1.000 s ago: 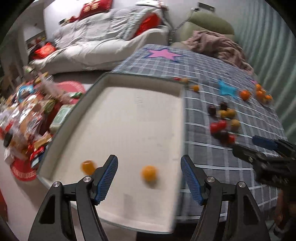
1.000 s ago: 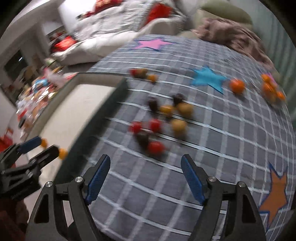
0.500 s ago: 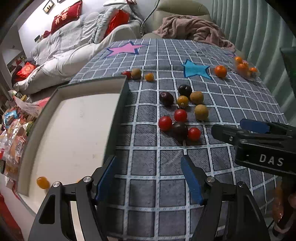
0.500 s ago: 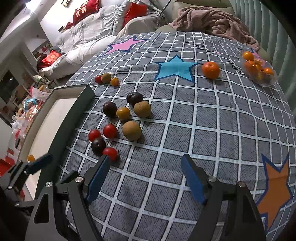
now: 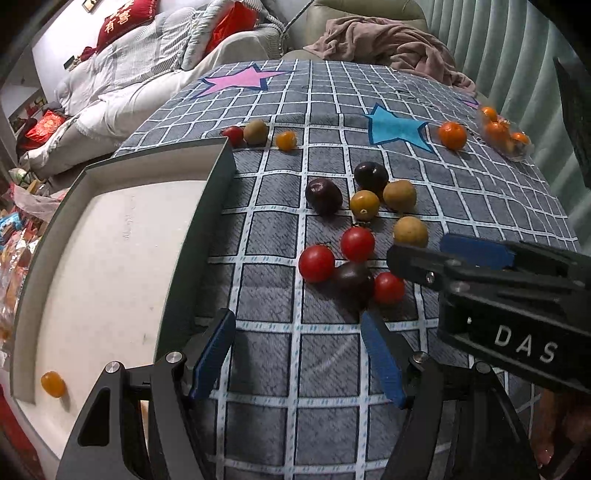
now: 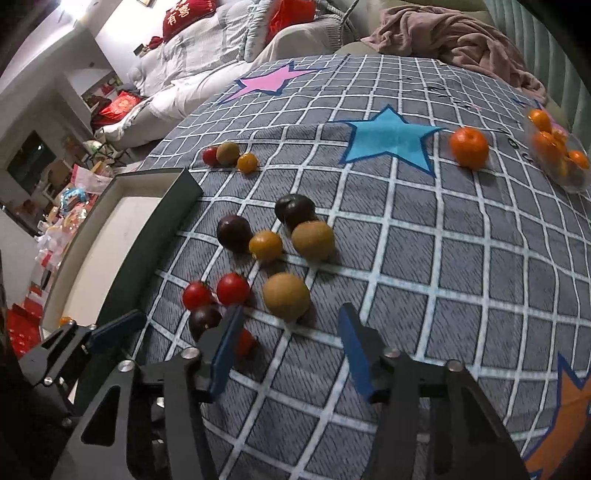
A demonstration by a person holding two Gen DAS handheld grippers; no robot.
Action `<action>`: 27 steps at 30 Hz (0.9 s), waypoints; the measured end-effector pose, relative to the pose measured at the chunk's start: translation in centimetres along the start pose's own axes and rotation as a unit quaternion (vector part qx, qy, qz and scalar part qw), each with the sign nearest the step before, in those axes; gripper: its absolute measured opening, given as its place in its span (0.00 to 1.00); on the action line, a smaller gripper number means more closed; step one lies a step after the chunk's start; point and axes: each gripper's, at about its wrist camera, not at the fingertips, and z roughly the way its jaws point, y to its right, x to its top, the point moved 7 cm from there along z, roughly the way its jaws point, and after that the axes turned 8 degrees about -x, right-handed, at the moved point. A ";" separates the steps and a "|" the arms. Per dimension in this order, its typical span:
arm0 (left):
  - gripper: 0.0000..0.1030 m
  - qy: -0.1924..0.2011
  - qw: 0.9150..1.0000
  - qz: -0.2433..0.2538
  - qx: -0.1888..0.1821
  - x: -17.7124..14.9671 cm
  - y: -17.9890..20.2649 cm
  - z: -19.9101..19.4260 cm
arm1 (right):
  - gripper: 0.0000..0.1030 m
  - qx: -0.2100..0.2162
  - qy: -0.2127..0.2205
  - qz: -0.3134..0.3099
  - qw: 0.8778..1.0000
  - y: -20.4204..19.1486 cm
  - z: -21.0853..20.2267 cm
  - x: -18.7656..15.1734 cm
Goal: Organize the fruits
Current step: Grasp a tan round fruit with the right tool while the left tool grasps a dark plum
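Observation:
A cluster of fruit lies on the checked cloth: red tomatoes (image 5: 317, 263) (image 6: 232, 288), dark plums (image 5: 323, 195) (image 6: 233, 232), a yellow tomato (image 5: 364, 205) (image 6: 265, 244) and brown kiwis (image 5: 410, 231) (image 6: 286, 296). A white tray (image 5: 218, 192) (image 6: 155, 229) at the left holds a small orange fruit (image 5: 53, 384). My left gripper (image 5: 297, 354) is open and empty, just short of the cluster. My right gripper (image 6: 291, 347) is open and empty, its gap right before the near kiwi; its left finger hides part of a red tomato (image 6: 245, 341).
A tangerine (image 5: 452, 135) (image 6: 469, 147) and a clear bag of small oranges (image 5: 504, 134) (image 6: 557, 155) lie far right. A tomato, kiwi and yellow fruit (image 5: 286, 140) (image 6: 246, 162) sit beyond the tray's far corner. A sofa and blanket (image 6: 443, 33) lie behind.
Both grippers have moved forward toward the fruit cluster. The left view swung right, from over the tray to the cloth. Both stay open.

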 end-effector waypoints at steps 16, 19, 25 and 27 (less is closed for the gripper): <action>0.69 0.007 1.000 0.000 -0.003 2.0 0.8 1.3 | 0.28 0.031 0.001 -0.002 1.000 0.9 0.3 0.6; 0.69 0.009 1.000 0.000 -0.004 2.1 0.8 1.3 | 0.28 0.041 0.004 0.019 0.999 1.8 -0.1 0.1; 0.62 0.013 1.000 0.004 -0.006 1.7 0.6 1.0 | 0.28 0.046 0.009 0.049 0.998 4.4 -1.5 -1.7; 0.58 0.014 1.000 0.003 -0.005 1.5 0.5 0.8 | 0.28 0.048 0.010 0.056 0.997 4.9 -1.8 -2.1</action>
